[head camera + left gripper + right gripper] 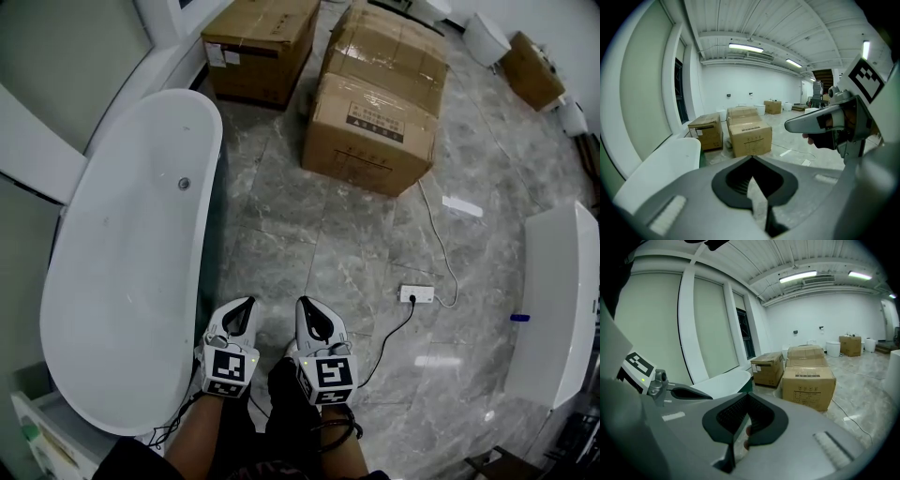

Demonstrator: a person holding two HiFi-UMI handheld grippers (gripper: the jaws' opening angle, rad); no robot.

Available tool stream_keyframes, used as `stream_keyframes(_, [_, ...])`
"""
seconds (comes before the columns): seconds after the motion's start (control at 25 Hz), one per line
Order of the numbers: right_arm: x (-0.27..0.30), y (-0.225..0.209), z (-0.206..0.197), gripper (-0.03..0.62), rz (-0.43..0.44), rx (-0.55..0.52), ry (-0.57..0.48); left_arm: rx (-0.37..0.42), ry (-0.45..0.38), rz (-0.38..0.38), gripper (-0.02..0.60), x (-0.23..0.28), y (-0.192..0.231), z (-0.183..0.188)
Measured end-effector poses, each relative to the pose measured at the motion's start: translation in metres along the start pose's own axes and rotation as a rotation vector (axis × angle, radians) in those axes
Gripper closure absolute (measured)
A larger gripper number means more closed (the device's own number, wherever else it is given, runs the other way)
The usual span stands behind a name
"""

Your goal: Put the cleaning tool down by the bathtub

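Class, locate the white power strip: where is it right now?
In the head view the power strip lies on the marble floor, right of centre, to the right of the right gripper and nearer than the closest cardboard box.

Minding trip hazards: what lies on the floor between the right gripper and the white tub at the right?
A white power strip with its cables lies on the marble floor between the right gripper and that tub, per the head view.
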State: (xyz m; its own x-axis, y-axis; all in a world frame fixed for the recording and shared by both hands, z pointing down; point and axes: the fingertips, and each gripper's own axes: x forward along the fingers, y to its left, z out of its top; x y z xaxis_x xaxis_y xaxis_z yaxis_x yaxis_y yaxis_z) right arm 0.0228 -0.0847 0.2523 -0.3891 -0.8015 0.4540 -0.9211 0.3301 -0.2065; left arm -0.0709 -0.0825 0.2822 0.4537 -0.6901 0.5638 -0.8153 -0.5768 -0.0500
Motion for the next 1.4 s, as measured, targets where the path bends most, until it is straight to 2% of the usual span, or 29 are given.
stream_keyframes(0.24, [-0.015,-0.002,0.023,0.571,-0.008,-0.03,-0.03,0.044,-0.02,0.027,0.581,-0.017,0.005,0.027])
stream_keyframes(0.8, [-0.043,-0.005,0.069,0.571,-0.012,-0.118,-0.088,0.053,-0.119,0.058,0.581,-0.044,0.001,0.065])
stream_keyframes(1.04, [-0.053,-0.003,0.083,0.571,-0.009,-0.118,-0.114,0.074,-0.13,0.09,0.581,-0.058,0.006,0.081])
stream_keyframes(1.4, [-0.064,-0.007,0.109,0.571,-0.009,-0.164,-0.16,0.042,-0.201,0.106,0.581,-0.075,0.017,0.115])
